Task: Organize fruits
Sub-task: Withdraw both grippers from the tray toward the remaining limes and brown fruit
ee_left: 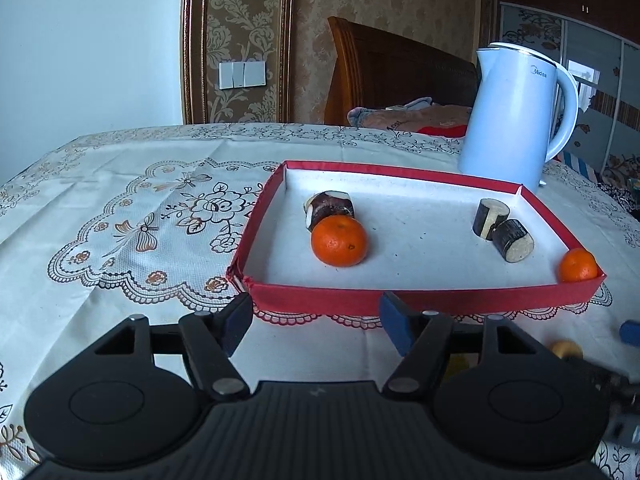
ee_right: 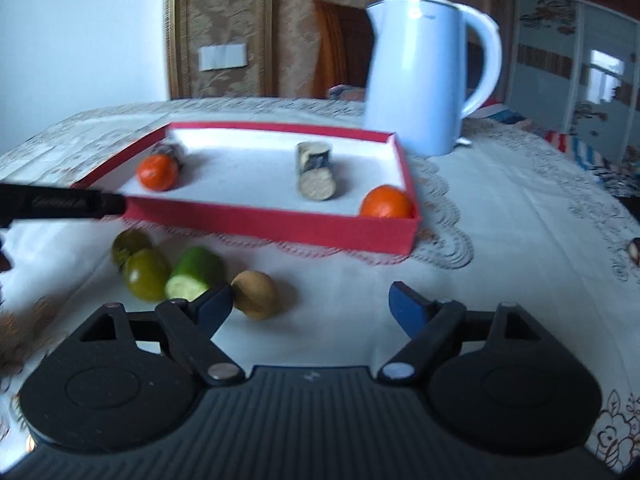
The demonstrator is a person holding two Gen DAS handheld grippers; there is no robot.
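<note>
Two tangerines in red shallow box (ee_left: 420, 300) with white floor: larger tangerine (ee_left: 338, 241) near left-centre, touching a dark-skinned sugarcane chunk (ee_left: 329, 205) just behind it; smaller tangerine (ee_left: 578, 266) tucked in near right corner against the wall. Two more sugarcane chunks (ee_left: 503, 229) right of centre, touching each other. Box on floral lace tablecloth (ee_left: 140, 216), white electric kettle (ee_left: 516, 116) just behind its far right corner. Left gripper (ee_left: 316, 326) low in front of box's near wall, blue pads (ee_left: 396, 326) apart, nothing between, touching no fruit. Right gripper (ee_right: 310, 310) also spread wide, empty, over bare cloth in front of box; view blurred. Outside box, on cloth near its front wall: two olive-green round fruits (ee_right: 138, 264) side by side, cut green cucumber-like piece (ee_right: 195, 274) beside them, brownish kiwi-like fruit (ee_right: 255, 294) just beside right gripper's left pad (ee_right: 216, 308); contact unclear. Black bar (ee_right: 60, 202) of left gripper in from the left edge, across box's near left corner. Small dark item (ee_right: 635, 249) at far right edge of cloth, too cropped to identify. Wallpapered wall, light switch (ee_left: 242, 74), wooden headboard (ee_left: 400, 76) behind table.
</note>
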